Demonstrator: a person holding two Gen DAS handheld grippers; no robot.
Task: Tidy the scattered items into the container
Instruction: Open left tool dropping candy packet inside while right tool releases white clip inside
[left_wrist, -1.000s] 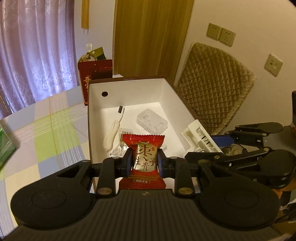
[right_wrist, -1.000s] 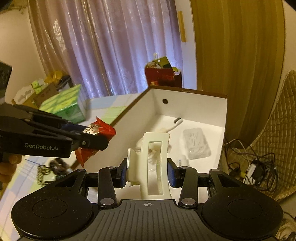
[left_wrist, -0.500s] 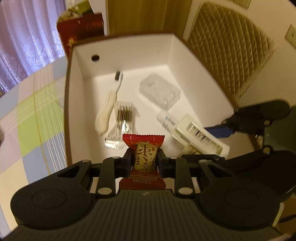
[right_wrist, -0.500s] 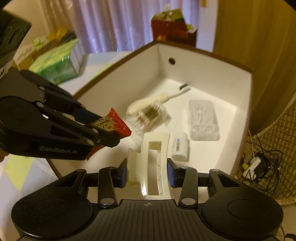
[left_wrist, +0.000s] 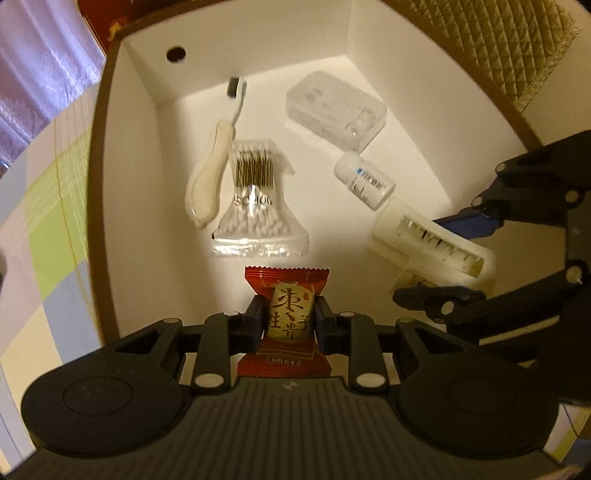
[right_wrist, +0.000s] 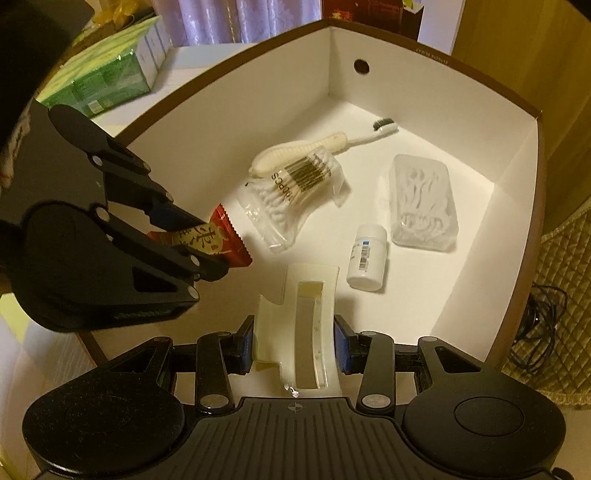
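Note:
My left gripper (left_wrist: 287, 318) is shut on a red snack packet (left_wrist: 286, 295) and hangs over the near part of the white box (left_wrist: 125, 155). My right gripper (right_wrist: 295, 341) is shut on a cream hair claw clip (right_wrist: 306, 325), also above the box interior (right_wrist: 461, 258). In the right wrist view the left gripper (right_wrist: 207, 243) with the packet (right_wrist: 225, 242) sits at the left. In the left wrist view the right gripper (left_wrist: 443, 258) holds the clip (left_wrist: 428, 240) at the right. On the box floor lie a toothbrush (left_wrist: 214, 162), a cotton swab bag (left_wrist: 255, 199), a small white bottle (left_wrist: 364, 181) and a clear plastic case (left_wrist: 336, 107).
The box stands on a checked tablecloth (left_wrist: 44, 229). Green tissue packs (right_wrist: 107, 74) lie beyond the box's left wall. A quilted chair back (left_wrist: 509, 44) stands right of the box, with cables (right_wrist: 539, 314) on the floor beside it. A red bag (right_wrist: 373, 11) stands behind the box.
Both grippers have moved forward and tilted down, from outside the box rim to above its floor. Each has kept its hold on its item.

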